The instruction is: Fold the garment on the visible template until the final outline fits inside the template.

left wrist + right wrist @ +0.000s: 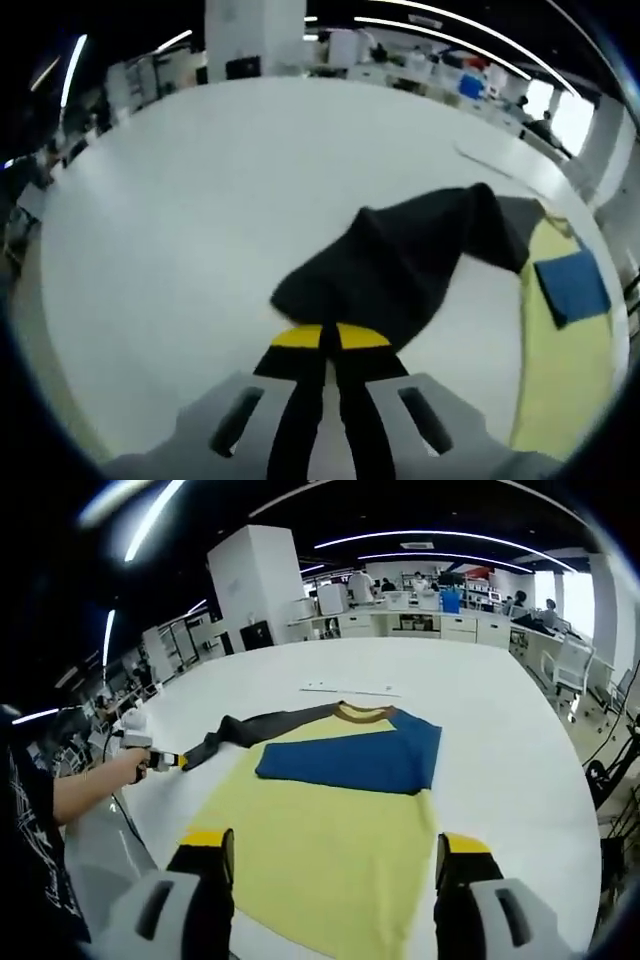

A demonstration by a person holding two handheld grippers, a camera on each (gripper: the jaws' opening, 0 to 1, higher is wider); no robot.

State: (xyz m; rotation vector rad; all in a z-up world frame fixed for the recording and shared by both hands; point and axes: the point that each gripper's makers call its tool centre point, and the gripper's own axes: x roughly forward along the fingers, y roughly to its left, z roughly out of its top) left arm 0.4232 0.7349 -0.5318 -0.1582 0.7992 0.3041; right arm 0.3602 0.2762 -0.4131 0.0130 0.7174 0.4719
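The left gripper (329, 338) is clenched on the tip of the dark sleeve (400, 260), pulling it out over the white table (200, 200) — its 2 yellow-tipped jaws pressed together. In the right gripper view that gripper (166, 761) sits at the sleeve's (250, 730) far end, held by a person's hand (128, 762). The yellow T-shirt (320, 840) lies flat on the table (500, 780), its blue sleeve (350, 755) folded across the chest. The right gripper (330, 855) hovers above the hem, jaws spread wide — grasping nothing.
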